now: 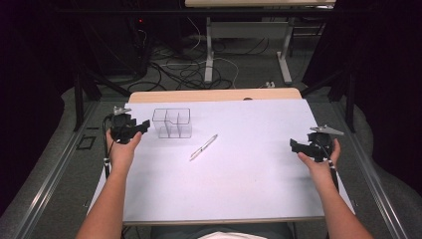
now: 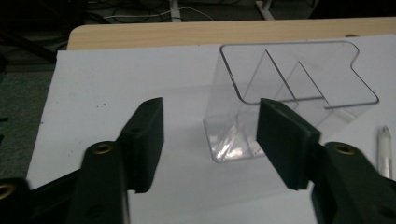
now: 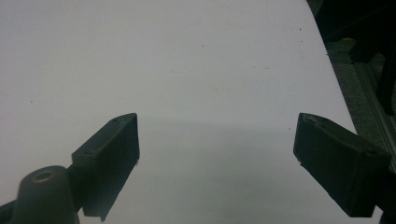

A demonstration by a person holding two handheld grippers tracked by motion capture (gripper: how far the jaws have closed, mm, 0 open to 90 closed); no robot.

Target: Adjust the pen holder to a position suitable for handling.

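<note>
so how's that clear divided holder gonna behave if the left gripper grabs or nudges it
The clear holder looks thin-walled and empty, so probably light and apt to slide on the white sheet. Its glossy walls may slip between the left gripper pads. It stands tall, so a high nudge might tip it.

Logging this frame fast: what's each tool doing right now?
Left tool: open, holding nothing, facing the organizer.
Right tool: open, empty.

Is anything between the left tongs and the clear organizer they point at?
Nothing visible. The left tongs stand open just short of the clear organizer, with bare white tabletop between; the pen lies off to the side.
</note>
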